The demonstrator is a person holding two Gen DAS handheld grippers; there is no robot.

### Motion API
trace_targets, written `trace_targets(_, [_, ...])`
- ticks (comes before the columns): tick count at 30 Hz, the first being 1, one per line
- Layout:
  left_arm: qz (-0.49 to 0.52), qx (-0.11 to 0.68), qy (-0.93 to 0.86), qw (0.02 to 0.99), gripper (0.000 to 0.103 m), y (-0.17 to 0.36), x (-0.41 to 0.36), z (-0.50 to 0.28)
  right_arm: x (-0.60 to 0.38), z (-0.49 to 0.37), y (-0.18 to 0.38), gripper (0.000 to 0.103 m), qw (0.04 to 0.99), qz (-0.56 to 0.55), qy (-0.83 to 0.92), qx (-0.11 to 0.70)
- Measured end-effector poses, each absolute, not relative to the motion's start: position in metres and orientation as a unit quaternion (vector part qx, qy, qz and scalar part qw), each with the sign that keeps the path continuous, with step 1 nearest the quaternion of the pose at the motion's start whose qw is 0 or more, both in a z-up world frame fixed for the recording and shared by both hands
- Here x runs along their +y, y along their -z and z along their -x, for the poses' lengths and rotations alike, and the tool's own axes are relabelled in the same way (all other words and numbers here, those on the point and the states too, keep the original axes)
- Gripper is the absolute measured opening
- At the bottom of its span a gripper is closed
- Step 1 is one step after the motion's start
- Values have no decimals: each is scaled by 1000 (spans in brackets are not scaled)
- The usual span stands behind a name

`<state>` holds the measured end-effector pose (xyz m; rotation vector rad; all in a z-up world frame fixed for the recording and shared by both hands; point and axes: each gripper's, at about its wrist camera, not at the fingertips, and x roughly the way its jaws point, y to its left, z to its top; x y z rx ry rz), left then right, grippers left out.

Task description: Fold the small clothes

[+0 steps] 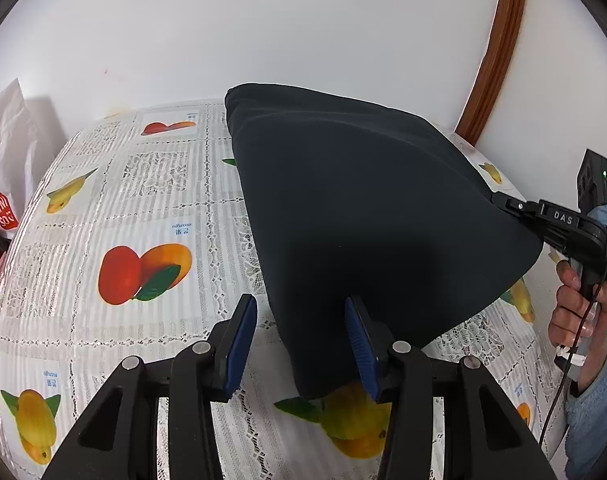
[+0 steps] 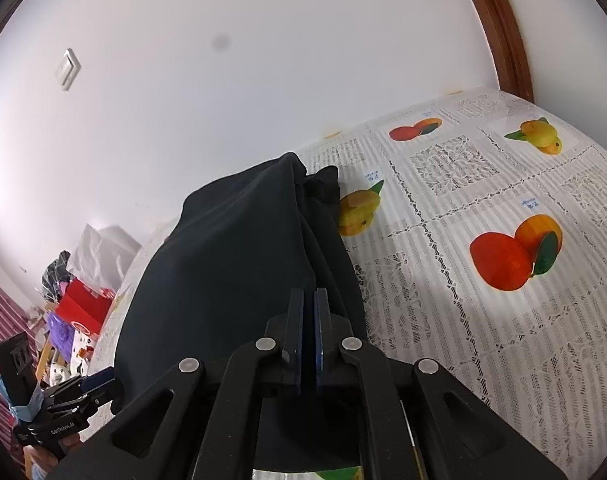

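Most of both views is taken up by a white wall (image 1: 263, 32) and, below it, a table (image 1: 163, 208) covered in a lacy cloth printed with red and yellow fruit. A dark garment (image 1: 363, 216) is the next largest thing: it is lifted off the table along its near side, hanging in a broad slope, while its far end, bunched into a fold, appears to rest on the cloth. From the right wrist the same garment (image 2: 231, 264) falls in long creases, and its lower part is cut off behind the tool. What kind of clothing it is cannot be made out. A curved brown wooden frame (image 1: 499, 48) runs up the wall at the right. At the left edge sits a white bag (image 1: 7, 132) with a red one beneath it, both partly out of frame; the right wrist view shows a blurred heap of coloured things there. The right claw (image 2: 308, 320) has its blue pads pressed together on an edge of the garment, and a bare hand (image 1: 579, 312) in a pale blue sleeve holds its handle. The left claw (image 1: 301, 344) stands wide apart and holds nothing; its right pad (image 1: 361, 344) sits against the hanging garment, its left pad in free air.
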<state>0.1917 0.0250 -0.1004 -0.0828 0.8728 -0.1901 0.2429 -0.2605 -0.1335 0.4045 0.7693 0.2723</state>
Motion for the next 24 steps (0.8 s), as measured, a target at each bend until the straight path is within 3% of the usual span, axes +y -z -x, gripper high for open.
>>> trace_targets(8, [38,420,96,902,44,101,21,-195,-241,-271,127,14,901,-153,-123,388])
trace_targets(9, [38,420,95,902,44,101,20,-195,-236,-276,130,14,898,-146,-120,397])
trace_targets(10, [37,421,94,901,44,102,20,-195,-234,-279,132,5,898,-139,-118,401])
trace_targets(11, [36,421,94,902,45,101,20,-195,-234,-279,132,3,901,-134,-116,397])
trace_targets(19, [39,421,95,901,45,101,23,-193,-259,-266,121,1,913,-145,-77,374])
trace_targets(24, [40,422,96,901,45,101,22,-189,-273,-240,109,5,915,-137,-77,372])
